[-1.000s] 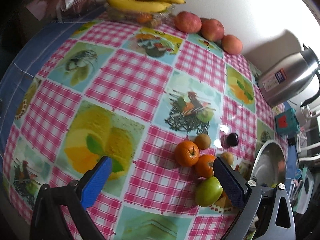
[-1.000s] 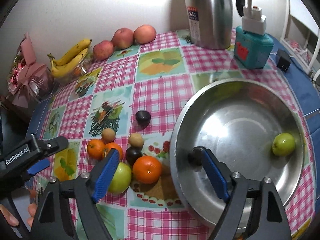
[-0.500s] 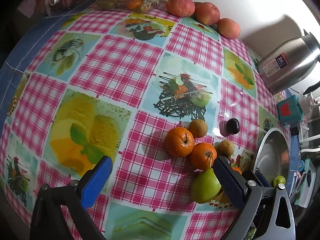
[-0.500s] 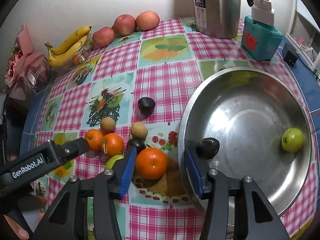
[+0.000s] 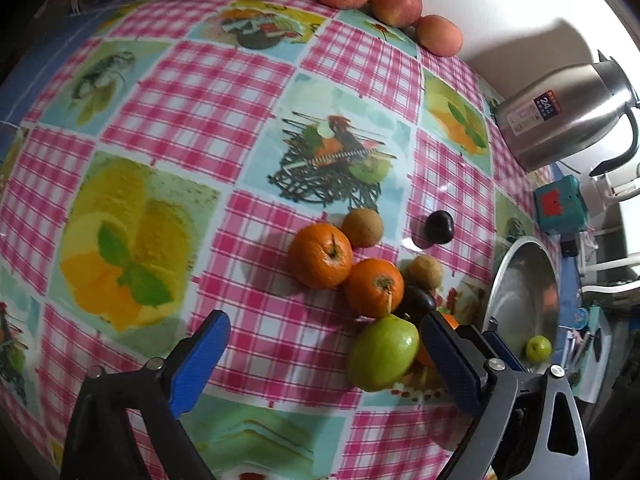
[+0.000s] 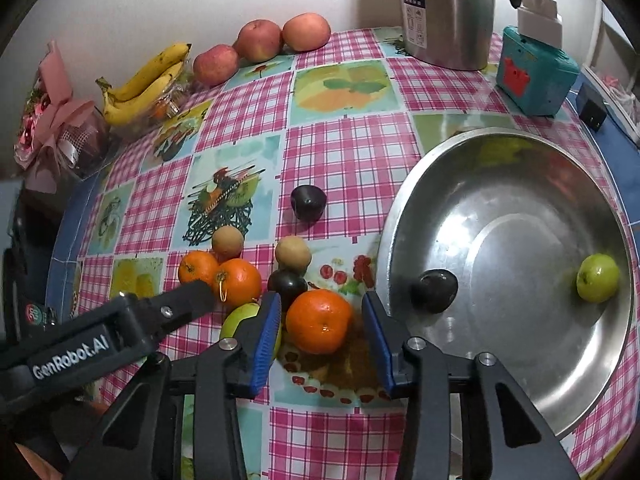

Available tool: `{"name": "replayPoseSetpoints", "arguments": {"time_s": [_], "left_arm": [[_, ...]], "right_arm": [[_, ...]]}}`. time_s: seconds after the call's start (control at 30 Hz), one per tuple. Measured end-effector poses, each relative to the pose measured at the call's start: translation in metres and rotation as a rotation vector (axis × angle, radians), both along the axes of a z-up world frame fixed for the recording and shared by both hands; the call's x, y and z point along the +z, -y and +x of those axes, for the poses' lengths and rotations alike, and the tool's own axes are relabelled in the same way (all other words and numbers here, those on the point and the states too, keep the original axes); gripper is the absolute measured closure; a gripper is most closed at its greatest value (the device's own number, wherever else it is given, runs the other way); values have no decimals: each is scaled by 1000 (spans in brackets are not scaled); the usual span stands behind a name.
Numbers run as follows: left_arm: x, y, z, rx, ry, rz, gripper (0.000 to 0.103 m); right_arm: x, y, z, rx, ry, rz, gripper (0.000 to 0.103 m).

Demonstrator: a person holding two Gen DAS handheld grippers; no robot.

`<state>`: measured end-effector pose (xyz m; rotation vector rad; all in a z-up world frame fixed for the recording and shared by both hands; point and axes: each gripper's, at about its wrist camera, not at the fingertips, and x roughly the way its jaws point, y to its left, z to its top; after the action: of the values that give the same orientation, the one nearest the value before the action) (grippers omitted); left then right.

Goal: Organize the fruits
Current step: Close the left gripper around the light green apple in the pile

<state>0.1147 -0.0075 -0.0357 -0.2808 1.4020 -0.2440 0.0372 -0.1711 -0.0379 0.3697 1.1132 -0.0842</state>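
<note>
A cluster of fruit lies on the checked tablecloth: two oranges (image 5: pixel 320 256), brown round fruits (image 5: pixel 362 227), dark plums (image 6: pixel 307 202) and a green apple (image 5: pixel 380 354). My left gripper (image 5: pixel 320 332) hovers over it, jaws wide and closing, the green apple just inside the right finger (image 5: pixel 448 356). My right gripper (image 6: pixel 320 320) straddles a third orange (image 6: pixel 318 320); its jaws are closing, with a gap still showing at the right pad. The steel basin (image 6: pixel 520 152) holds a dark plum (image 6: pixel 435 290) and a small green apple (image 6: pixel 598 278).
Bananas (image 6: pixel 148 80) on a clear box and three red apples (image 6: pixel 260 40) line the back wall. A steel kettle (image 6: pixel 448 12) and a teal box (image 6: pixel 536 76) stand at the back right. A wrapped pink bouquet (image 6: pixel 52 116) sits at the far left edge.
The right gripper shifted left from the basin to the orange and its jaws narrowed around it; a dark plum now lies loose in the basin. The left gripper sank closer to the fruit cluster.
</note>
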Motion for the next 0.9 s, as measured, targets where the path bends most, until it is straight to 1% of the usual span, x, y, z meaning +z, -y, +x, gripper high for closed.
{"name": "replayPoseSetpoints", "arguments": {"time_s": [0.1,0.13,0.2,0.3,0.4,0.47,0.57,0.67,0.7,0.73,0.77,0.9], "left_arm": [[1,0,0,6,-13,-47,8],[1,-1,0,7,-15,-51,8],[1,0,-1,5,-15,-38,10],[-1,5,-4,-12,-24,-30,11],[-3,16,-6,-55,-28,-16,12],[-5,24,-7,-84,-29,-3,15],[-7,32,-10,-119,-34,10,24],[-10,36,-12,-139,-44,12,35],[-11,36,-12,-144,-46,10,42],[-11,37,-12,-149,-48,-4,52],[-10,39,-12,-153,-51,-33,57],[-11,47,-12,-166,-41,-23,57]], "right_arm": [[6,3,-2,-7,4,-4,61],[8,3,-3,-10,9,-7,61],[15,6,-7,-15,21,-16,61],[22,16,-12,-55,25,-39,61],[24,30,-17,-92,30,-25,61],[23,35,-19,-107,27,-23,61],[21,40,-20,-125,20,-16,61],[21,42,-21,-130,18,-11,61],[21,41,-21,-129,17,-12,61],[21,40,-21,-127,17,-12,61],[21,40,-21,-125,17,-12,61],[20,38,-20,-117,17,-15,61]]}}
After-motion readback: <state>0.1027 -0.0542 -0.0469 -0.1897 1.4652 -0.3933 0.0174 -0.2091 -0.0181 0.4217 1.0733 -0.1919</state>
